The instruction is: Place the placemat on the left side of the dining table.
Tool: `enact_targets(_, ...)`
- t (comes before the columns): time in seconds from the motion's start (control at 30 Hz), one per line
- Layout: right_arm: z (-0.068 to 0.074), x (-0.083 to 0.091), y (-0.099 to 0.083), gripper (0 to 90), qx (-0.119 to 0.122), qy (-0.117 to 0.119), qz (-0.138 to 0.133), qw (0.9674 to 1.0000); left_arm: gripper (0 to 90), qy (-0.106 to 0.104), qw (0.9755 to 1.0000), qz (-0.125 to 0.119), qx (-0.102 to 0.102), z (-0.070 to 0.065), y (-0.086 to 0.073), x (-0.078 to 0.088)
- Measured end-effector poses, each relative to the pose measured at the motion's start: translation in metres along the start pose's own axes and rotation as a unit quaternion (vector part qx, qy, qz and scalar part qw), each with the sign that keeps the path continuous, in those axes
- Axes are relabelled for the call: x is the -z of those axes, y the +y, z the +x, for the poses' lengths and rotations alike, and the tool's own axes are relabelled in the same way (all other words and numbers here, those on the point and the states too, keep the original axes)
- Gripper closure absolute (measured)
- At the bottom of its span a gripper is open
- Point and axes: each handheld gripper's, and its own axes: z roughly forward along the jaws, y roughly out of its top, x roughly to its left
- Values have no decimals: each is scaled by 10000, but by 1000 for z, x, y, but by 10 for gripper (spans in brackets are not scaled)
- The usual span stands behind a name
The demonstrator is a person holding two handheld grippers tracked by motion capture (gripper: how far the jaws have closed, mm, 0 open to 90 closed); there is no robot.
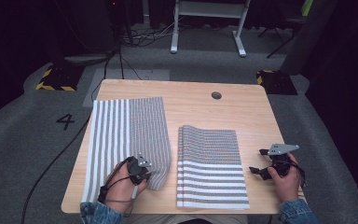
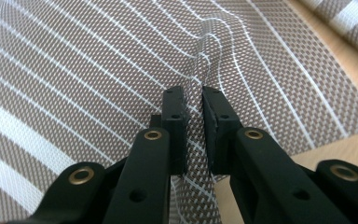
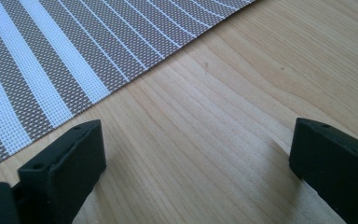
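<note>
In the high view, a light wooden desk carries two woven mats with brown and white stripes. The left mat lies flat on the left half of the desk, with its stripes running away from the person. The right mat looks like a stack of several mats, with its stripes running across — its near edge is close to the near edge of the desk. The left tool is at the near right corner of the left mat, held by the person's left hand. The right tool is just beside the right edge of the stack, held by the right hand above bare wood. A small round hole is in the far part of the desk.

In the left gripper view, the left tool is clenched on the left mat; a raised fold of the fabric stands between the two jaws and a wrinkle runs away from them. The edge of the stack shows at the upper right.

In the right gripper view, the right tool is released — its jaws stand wide apart with only bare desk between them. The stack lies at the upper left, apart from the jaws.
</note>
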Motion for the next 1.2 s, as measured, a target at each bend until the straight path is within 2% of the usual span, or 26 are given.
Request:
enact_targets(0.03,0,0,0,37,-1,0,0,10000,798,-29,9999,113,61,2,-2,5)
enact_targets(0.07,0,0,0,37,-1,-2,-5,10000,791,-34,9999,109,85,5,-4,9)
enact_targets(0.1,0,0,0,37,1,-1,1,10000,789,-134,9997,160,140,7,-6,14)
enact_targets(0.13,0,0,0,37,0,0,1,10000,781,-86,9995,162,239,9,-9,18)
enact_targets(0.2,0,0,0,38,1,0,0,10000,728,-193,9983,405,359,15,-15,27)
enact_targets(0.27,0,0,0,37,0,-1,0,10000,695,-268,9979,412,425,19,-21,35)
enact_targets(0.3,0,0,0,37,0,0,0,10000,640,-206,9981,393,434,22,-24,38)
enact_targets(0.33,0,0,0,37,0,-1,1,10000,540,-88,9984,252,490,24,-26,41)
enact_targets(0.37,0,0,0,37,-2,-2,-6,10000,445,-20,9977,-21,682,27,-26,43)
enact_targets(0.4,0,0,0,37,-1,-1,0,10000,369,140,9952,-314,917,29,-27,43)
enact_targets(0.43,0,0,0,37,-6,-3,-13,10000,322,268,9933,-393,1050,33,-26,42)
enact_targets(0.5,0,0,0,37,-1,-1,1,10000,272,760,9889,-271,1250,38,-26,34)
enact_targets(0.53,0,0,0,37,-2,-1,1,10000,266,992,9854,-197,1367,40,-27,28)
enact_targets(0.57,0,0,0,37,-1,-1,0,10000,261,1089,9834,-123,1445,43,-28,22)
enact_targets(0.6,0,0,0,37,1,-2,0,10000,259,1155,9809,-175,1555,46,-29,16)
enact_targets(0.7,0,0,0,37,1,-1,0,10000,269,1200,9773,-311,1717,51,-34,2)
enact_targets(0.73,0,0,0,37,1,0,0,10000,262,1197,9751,-446,1812,52,-34,-1)
enact_targets(0.83,0,0,0,37,0,-1,0,10000,262,1126,9756,-543,1806,53,-33,-3)
enact_targets(0.9,0,0,0,38,3,-2,0,10000,260,1032,9756,-708,1803,55,-34,-5)
enact_targets(0.93,0,0,0,37,2,-2,0,10000,258,1074,9751,-756,1785,55,-34,-6)
enact_targets(1.03,0,0,0,37,5,-2,0,10000,255,1033,9759,-888,1705,58,-34,-9)
enact_targets(1.1,0,0,0,37,3,-2,0,10000,255,1026,9754,-1035,1655,61,-35,-11)
enact_targets(1.2,0,0,0,37,1,-3,0,10000,255,1022,9760,-1093,1579,65,-34,-13)
